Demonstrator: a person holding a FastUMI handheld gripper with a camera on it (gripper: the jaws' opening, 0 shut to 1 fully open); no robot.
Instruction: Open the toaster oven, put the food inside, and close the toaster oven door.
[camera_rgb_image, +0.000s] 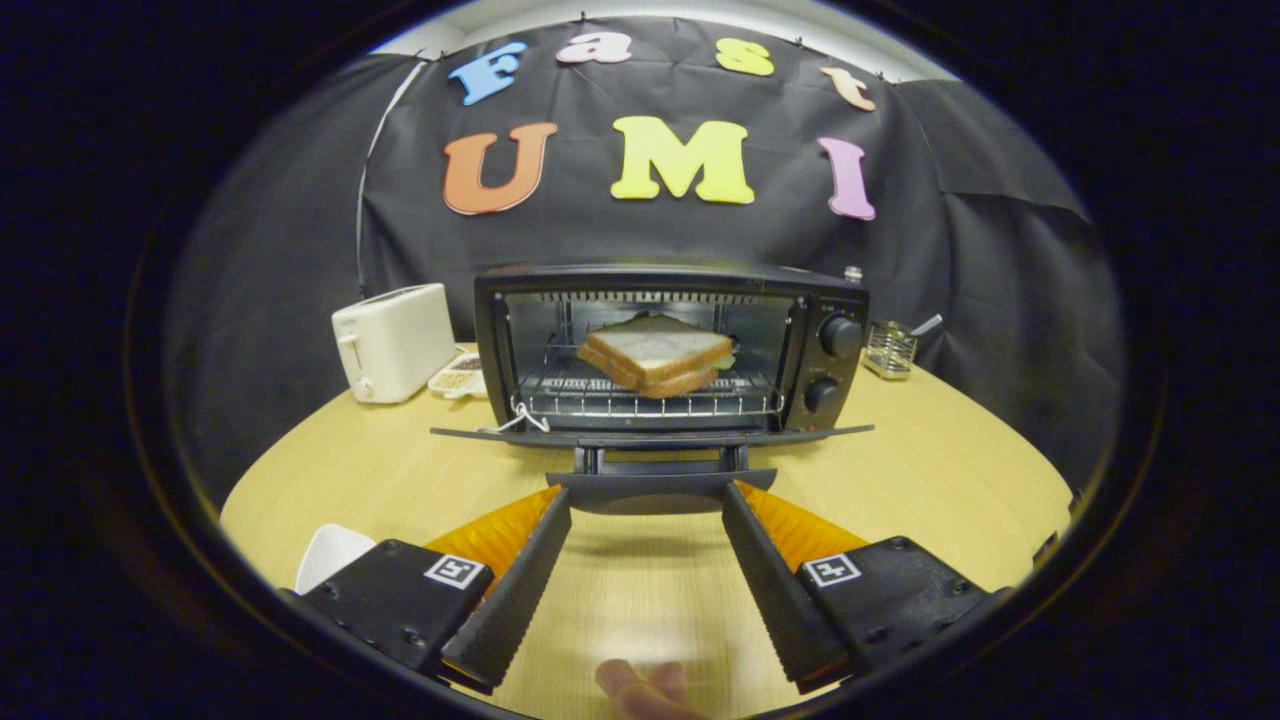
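The sandwich (655, 355) already sits on the rack inside the toaster oven (670, 345) on the table (930, 480), so with the gripper (646, 497) fingers spread apart and empty, the stiff, hinged door (650, 436) should lift by its handle (660, 488).

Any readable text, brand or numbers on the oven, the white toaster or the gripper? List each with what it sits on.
None readable.
toaster oven: marks around its two knobs, too small to read.
white toaster: no legible label.
gripper, open, fingers flanking the door handle: square black-and-white tracking markers, a pattern and not words.
sandwich and table: no text.
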